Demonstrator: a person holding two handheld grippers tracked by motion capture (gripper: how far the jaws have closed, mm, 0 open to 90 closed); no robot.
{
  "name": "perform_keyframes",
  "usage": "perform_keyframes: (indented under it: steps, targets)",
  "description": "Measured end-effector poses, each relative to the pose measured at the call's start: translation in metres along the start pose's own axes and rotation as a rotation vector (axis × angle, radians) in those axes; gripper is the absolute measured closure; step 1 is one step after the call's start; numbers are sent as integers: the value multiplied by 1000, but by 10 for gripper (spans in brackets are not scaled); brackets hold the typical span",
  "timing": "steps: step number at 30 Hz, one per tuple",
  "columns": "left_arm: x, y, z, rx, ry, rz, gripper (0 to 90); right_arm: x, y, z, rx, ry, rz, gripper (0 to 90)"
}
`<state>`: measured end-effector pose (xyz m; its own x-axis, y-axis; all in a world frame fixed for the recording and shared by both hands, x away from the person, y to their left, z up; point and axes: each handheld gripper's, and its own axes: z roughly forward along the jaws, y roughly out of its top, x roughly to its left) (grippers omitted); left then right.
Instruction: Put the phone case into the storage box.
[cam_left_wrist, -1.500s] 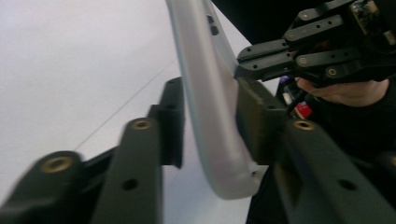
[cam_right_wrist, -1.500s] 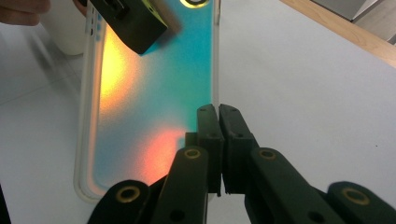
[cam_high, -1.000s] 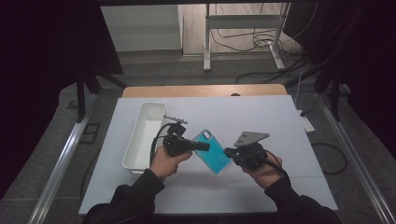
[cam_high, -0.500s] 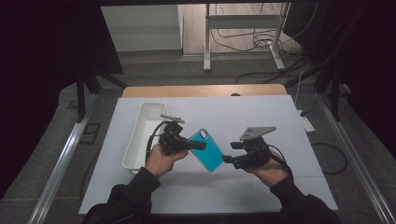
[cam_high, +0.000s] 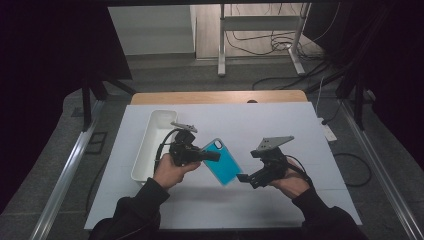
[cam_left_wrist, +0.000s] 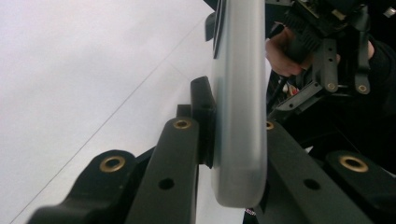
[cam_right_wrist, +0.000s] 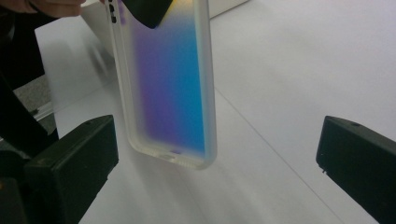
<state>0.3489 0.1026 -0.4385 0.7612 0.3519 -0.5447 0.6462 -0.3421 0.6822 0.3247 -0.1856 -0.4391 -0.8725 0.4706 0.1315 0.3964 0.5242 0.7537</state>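
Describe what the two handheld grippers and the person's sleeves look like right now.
Both are black. The left gripper trails a looping black cable; the right gripper carries a grey three-cornered plate. Brass-coloured pivot pins show on the linkages. The sleeves are dark.

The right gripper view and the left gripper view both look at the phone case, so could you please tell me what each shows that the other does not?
Right gripper view alone: the phone case's blue-to-purple face, hanging between the right tool's wide-open jaws, which have just been opening and do not touch it. Left gripper view alone: the case edge-on, clamped in the left tool, with the right tool beyond. Both share the case and the white table.
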Motion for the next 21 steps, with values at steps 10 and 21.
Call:
perform_keyframes:
  steps: [10, 21]
  targets:
    - [-8, 3, 5, 17, -24, 52, 857, 6, 2, 9, 63, 105, 48, 0]
    - [-16, 5, 11, 30, -51, 87, 856, 13, 3, 16, 108, 105, 50, 56]
